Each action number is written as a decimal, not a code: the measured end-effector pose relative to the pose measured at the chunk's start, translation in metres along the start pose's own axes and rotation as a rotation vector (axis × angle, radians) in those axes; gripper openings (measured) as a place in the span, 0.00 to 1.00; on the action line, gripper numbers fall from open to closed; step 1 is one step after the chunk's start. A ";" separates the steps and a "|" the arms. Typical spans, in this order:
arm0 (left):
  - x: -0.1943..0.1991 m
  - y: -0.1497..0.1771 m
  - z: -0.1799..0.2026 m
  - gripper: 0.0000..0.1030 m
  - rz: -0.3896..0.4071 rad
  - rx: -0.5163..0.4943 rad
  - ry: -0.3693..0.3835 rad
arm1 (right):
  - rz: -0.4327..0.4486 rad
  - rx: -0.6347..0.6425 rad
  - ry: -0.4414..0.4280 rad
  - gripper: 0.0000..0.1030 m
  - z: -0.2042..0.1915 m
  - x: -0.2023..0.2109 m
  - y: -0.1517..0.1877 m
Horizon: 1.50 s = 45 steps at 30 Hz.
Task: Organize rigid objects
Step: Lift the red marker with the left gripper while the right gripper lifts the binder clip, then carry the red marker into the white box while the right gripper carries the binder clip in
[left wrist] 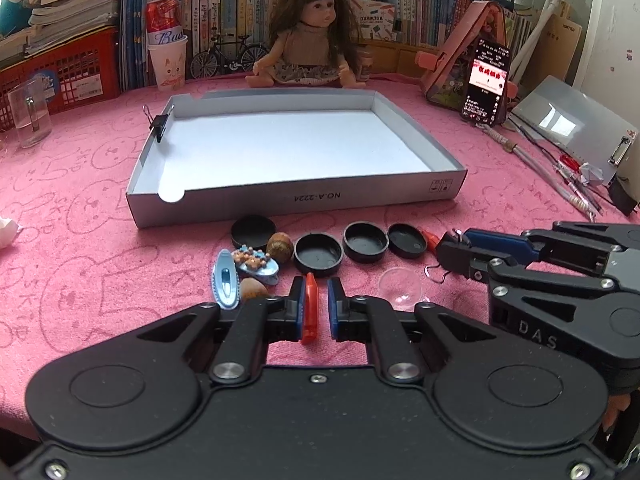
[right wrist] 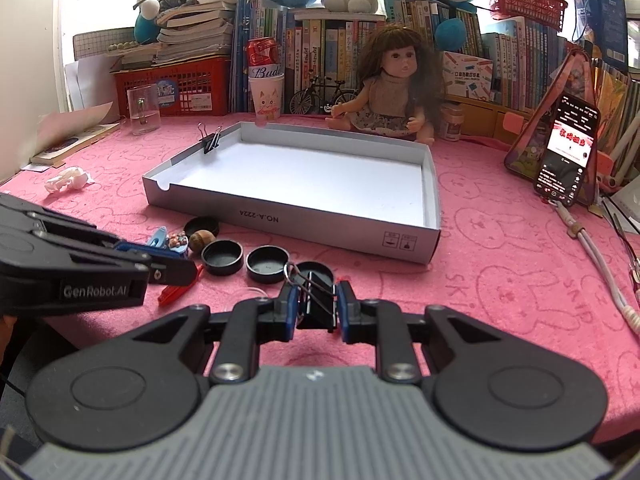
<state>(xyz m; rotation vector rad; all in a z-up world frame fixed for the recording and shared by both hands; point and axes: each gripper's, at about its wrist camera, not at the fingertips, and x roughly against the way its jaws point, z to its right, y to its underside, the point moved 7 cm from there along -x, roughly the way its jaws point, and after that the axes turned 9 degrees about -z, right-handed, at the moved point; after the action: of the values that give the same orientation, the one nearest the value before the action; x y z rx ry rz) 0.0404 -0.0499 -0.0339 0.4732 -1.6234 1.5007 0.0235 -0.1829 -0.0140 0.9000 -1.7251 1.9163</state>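
Item: black binder clip (right wrist: 316,300), clamped between the pads of the right gripper (right wrist: 316,306) just near of the row of black caps (right wrist: 267,265), with the empty box lid (right wrist: 336,236) beyond it on the pink cloth (right wrist: 500,280); likely light, stiff and springy, with loose wire handles, so best held across its flat steel body. Item: red clip (left wrist: 310,304), in the almost closed left gripper (left wrist: 314,308), touching the left pad with a slight gap at the right; likely light, hard, slippery plastic, best taken mid-length.
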 end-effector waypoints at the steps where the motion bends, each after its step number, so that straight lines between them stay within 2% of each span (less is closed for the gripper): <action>1: -0.001 0.000 -0.001 0.15 0.002 0.002 -0.012 | 0.000 0.000 0.000 0.24 0.000 0.000 0.000; 3: -0.005 0.001 -0.002 0.16 -0.006 0.010 -0.036 | 0.000 0.000 0.000 0.24 0.000 0.000 0.000; 8: -0.009 0.001 -0.004 0.18 -0.008 0.008 -0.039 | -0.003 -0.010 0.001 0.24 0.001 -0.001 0.001; 10: -0.009 0.002 -0.003 0.09 -0.008 -0.005 -0.042 | -0.003 -0.012 0.001 0.24 0.001 -0.001 0.001; 14: -0.003 0.000 0.002 0.09 0.006 -0.009 -0.010 | 0.003 -0.015 0.004 0.24 0.003 -0.001 -0.002; 28: 0.016 -0.025 0.001 0.09 0.076 -0.006 0.006 | 0.014 -0.067 0.018 0.24 0.018 0.000 -0.015; 45: 0.023 -0.057 -0.018 0.09 0.126 0.016 -0.029 | 0.029 -0.158 0.025 0.24 0.037 -0.004 -0.044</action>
<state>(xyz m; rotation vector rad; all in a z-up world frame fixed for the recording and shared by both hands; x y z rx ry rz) 0.0769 -0.0384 0.0182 0.4098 -1.6911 1.6075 0.0627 -0.2118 0.0156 0.7936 -1.8544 1.7722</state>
